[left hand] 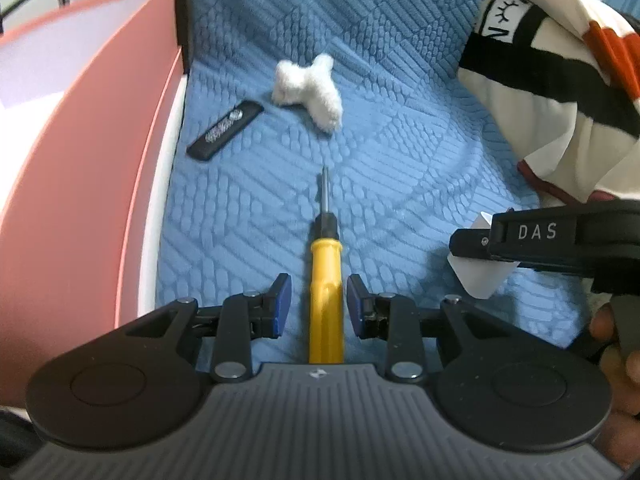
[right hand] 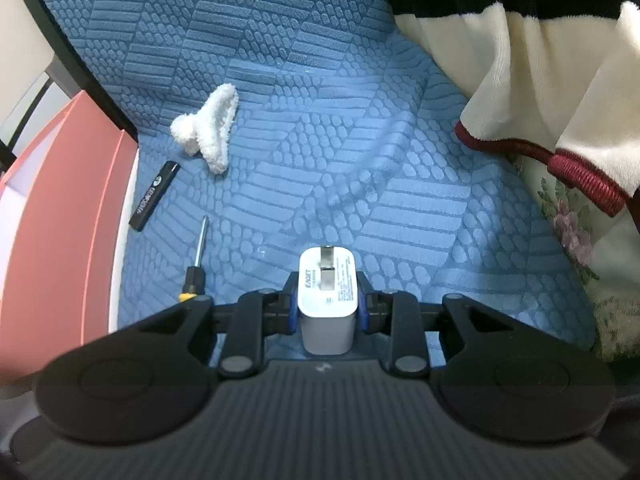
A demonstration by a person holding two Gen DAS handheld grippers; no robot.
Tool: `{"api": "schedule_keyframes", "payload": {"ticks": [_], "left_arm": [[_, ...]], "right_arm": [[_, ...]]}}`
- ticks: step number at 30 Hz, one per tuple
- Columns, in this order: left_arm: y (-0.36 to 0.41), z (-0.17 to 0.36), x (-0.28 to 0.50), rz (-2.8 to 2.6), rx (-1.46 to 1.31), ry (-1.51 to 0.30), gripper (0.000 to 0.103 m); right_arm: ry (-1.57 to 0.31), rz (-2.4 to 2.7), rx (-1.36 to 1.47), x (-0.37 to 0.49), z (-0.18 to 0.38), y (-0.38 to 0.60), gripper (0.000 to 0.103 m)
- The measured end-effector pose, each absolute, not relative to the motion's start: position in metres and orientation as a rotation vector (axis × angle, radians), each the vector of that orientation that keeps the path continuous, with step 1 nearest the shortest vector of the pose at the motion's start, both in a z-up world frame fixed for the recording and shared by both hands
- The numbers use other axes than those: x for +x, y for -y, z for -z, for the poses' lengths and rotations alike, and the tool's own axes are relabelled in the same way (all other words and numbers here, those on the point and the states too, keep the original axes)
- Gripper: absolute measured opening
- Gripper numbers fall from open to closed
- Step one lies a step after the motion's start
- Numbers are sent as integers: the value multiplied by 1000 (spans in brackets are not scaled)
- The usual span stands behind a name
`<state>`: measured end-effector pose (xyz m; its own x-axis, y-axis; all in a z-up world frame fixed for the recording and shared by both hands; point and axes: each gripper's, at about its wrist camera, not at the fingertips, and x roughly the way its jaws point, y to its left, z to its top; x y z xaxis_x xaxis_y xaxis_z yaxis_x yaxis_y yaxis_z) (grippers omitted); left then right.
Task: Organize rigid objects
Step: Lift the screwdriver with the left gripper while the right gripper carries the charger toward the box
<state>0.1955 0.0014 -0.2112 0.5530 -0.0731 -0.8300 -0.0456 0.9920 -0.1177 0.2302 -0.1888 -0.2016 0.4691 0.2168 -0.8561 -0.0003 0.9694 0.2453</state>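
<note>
A yellow-handled screwdriver [left hand: 326,280] lies on the blue quilted surface, handle between the fingers of my left gripper [left hand: 319,300], which is open with gaps on both sides. It also shows in the right wrist view [right hand: 196,268]. My right gripper [right hand: 328,300] is shut on a white plug charger [right hand: 328,296], prongs pointing forward. The right gripper also shows in the left wrist view [left hand: 540,240], with the charger [left hand: 480,276] under it. A black bar-shaped object [left hand: 226,130] lies near the pink box [left hand: 80,184] and shows in the right wrist view [right hand: 154,196].
A white fluffy cloth [left hand: 310,88] lies on the quilt beyond the screwdriver and shows in the right wrist view [right hand: 208,132]. A white, black and red blanket [left hand: 560,80] is heaped at the right. The pink box [right hand: 60,232] borders the left side.
</note>
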Motion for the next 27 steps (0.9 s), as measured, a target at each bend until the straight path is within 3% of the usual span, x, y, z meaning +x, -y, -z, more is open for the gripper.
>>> {"api": "schedule_keyframes", "payload": {"ticks": [13, 14, 16, 27], "left_arm": [[8, 223, 210, 25, -15, -956, 34], [7, 223, 211, 18, -26, -950, 33], [3, 223, 213, 0, -61, -950, 20], [-24, 211, 210, -39, -218, -956, 19]], "right_arm": [[-1073, -138, 167, 228, 202, 183, 31], [-1074, -138, 167, 228, 202, 183, 31], [-1076, -139, 167, 228, 202, 183, 31], [-1100, -155, 148, 224, 206, 178, 30]]}}
